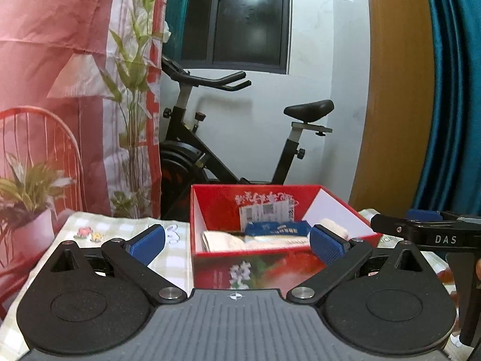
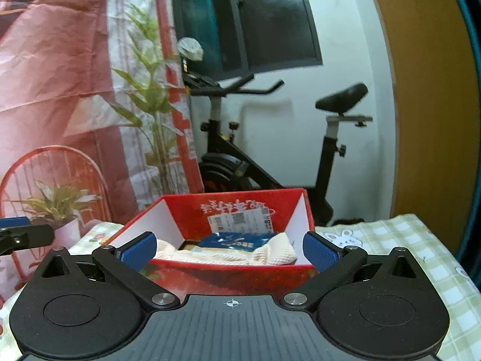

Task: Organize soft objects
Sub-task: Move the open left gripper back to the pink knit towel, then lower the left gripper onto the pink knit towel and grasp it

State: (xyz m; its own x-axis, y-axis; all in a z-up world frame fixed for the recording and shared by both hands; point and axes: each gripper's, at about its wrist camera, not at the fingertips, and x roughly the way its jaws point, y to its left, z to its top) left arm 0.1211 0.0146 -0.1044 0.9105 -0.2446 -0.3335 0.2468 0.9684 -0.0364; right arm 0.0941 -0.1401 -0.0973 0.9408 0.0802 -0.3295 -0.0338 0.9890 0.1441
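Note:
A red open box (image 1: 255, 261) (image 2: 228, 273) stands on the checked tablecloth ahead of both grippers. Inside it lie a cream knitted cloth (image 1: 224, 240) (image 2: 270, 254) and a blue soft packet (image 1: 278, 228) (image 2: 237, 242), with a white label on the back wall. My left gripper (image 1: 237, 242) is open, held in front of the box's near wall with nothing between its blue pads. My right gripper (image 2: 230, 249) is open too, just before the box's front rim, holding nothing. The right gripper's side (image 1: 421, 231) shows at the right edge of the left wrist view.
The table's green checked cloth (image 2: 390, 237) (image 1: 120, 228) spreads on both sides of the box. Behind the table stand an exercise bike (image 1: 228, 150), a pink printed backdrop (image 1: 60, 90), a yellow panel and a teal curtain (image 1: 451, 90).

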